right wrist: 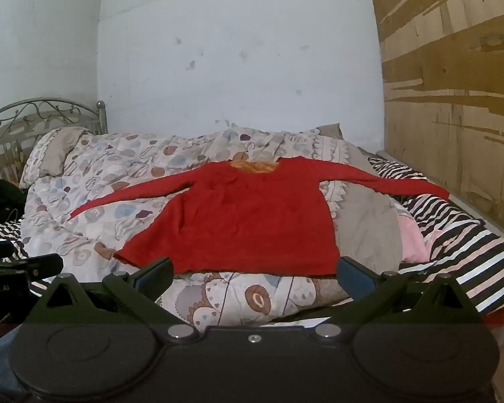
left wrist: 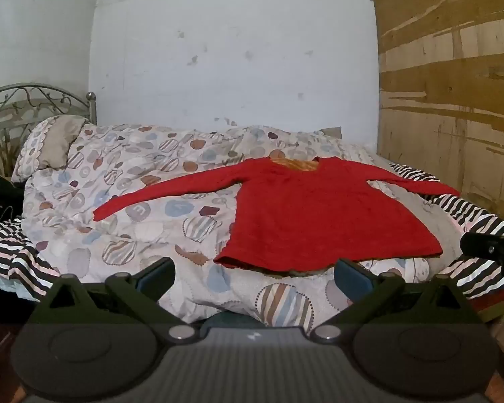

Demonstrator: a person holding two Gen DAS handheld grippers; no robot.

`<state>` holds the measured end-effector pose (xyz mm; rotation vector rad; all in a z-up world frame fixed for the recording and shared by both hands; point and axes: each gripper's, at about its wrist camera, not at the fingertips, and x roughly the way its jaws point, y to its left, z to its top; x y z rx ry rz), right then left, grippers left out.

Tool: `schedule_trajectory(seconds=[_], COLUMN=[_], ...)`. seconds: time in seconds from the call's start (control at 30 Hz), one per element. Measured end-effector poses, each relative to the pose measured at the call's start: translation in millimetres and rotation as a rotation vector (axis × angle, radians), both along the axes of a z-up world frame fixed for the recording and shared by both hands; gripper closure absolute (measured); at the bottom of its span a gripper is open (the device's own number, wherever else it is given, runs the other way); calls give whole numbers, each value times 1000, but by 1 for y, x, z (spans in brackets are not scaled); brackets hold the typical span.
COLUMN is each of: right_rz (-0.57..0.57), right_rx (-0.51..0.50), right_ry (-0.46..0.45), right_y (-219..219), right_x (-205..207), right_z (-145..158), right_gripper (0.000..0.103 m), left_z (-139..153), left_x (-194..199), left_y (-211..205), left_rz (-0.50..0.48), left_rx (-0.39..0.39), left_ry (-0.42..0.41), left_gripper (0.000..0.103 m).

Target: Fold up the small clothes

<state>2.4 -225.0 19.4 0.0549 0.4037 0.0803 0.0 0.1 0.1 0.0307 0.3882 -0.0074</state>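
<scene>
One red long-sleeved knit top (left wrist: pixel 322 211) flat on patterned duvet (left wrist: pixel 144 201), both sleeves spread. My two grippers, left gripper (left wrist: pixel 253 273) and right gripper (right wrist: pixel 254 272), spread wide, holding nothing, short of hem. One pillow (left wrist: pixel 50 146).

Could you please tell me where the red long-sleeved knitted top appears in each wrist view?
Left wrist view: the red long-sleeved knitted top lies spread flat, right of centre, on the patterned quilt.
Right wrist view: the top lies near centre, its hem just beyond the open tongs.
Shared landmark: the orange neck lining.
</scene>
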Motion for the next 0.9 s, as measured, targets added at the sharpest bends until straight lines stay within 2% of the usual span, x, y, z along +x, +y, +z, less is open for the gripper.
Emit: schedule_trajectory(seconds=[0.9], right_rz=[-6], right_rx=[0], right_ry=[8], right_y=[0], right_x=[1], right_z=[-1], right_gripper=[0], left_z=[0], left_x=[0], left_y=[0], left_rz=[3], left_rx=[-6], left_ry=[4], left_gripper=[0])
